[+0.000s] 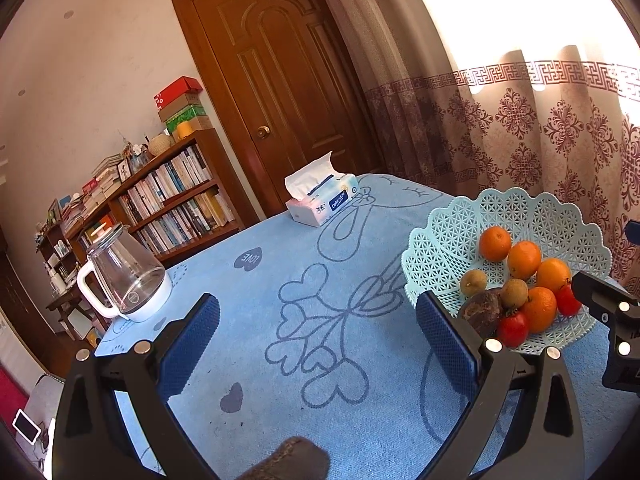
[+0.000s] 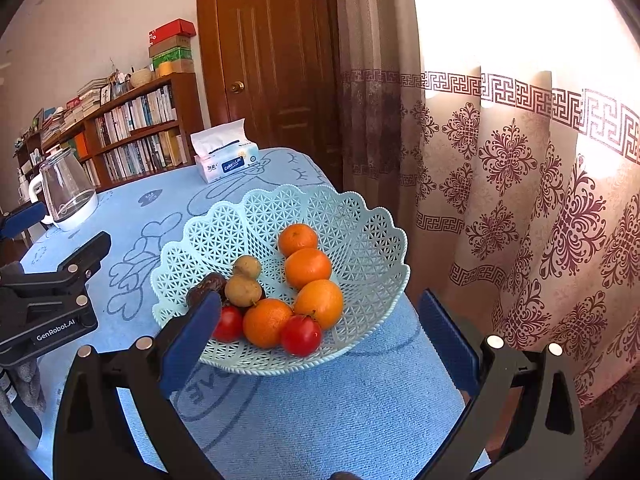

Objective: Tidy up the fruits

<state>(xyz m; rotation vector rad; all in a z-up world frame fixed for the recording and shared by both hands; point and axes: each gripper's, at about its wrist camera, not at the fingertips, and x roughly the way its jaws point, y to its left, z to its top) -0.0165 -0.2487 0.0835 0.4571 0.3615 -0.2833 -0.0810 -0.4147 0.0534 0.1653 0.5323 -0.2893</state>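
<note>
A pale green lattice fruit basket (image 2: 360, 240) (image 1: 448, 236) stands on the blue tablecloth near the table's right edge. It holds several oranges (image 2: 307, 268) (image 1: 524, 259), two red tomatoes (image 2: 301, 335) (image 1: 513, 328), two tan round fruits (image 2: 242, 290) (image 1: 473, 282) and a dark brown wrinkled fruit (image 2: 206, 287) (image 1: 482, 310). My right gripper (image 2: 320, 336) hovers open just in front of the basket, nothing between its blue pads. My left gripper (image 1: 318, 334) is open over bare cloth left of the basket and holds nothing. The right gripper's body shows at the left wrist view's right edge.
A glass kettle (image 1: 126, 280) (image 2: 68, 192) on a white base stands at the table's left edge. A tissue pack (image 1: 322, 200) (image 2: 226, 158) lies at the far side. Behind are a bookshelf (image 1: 172, 200), a wooden door (image 1: 280, 80) and patterned curtains (image 2: 520, 200) close to the right.
</note>
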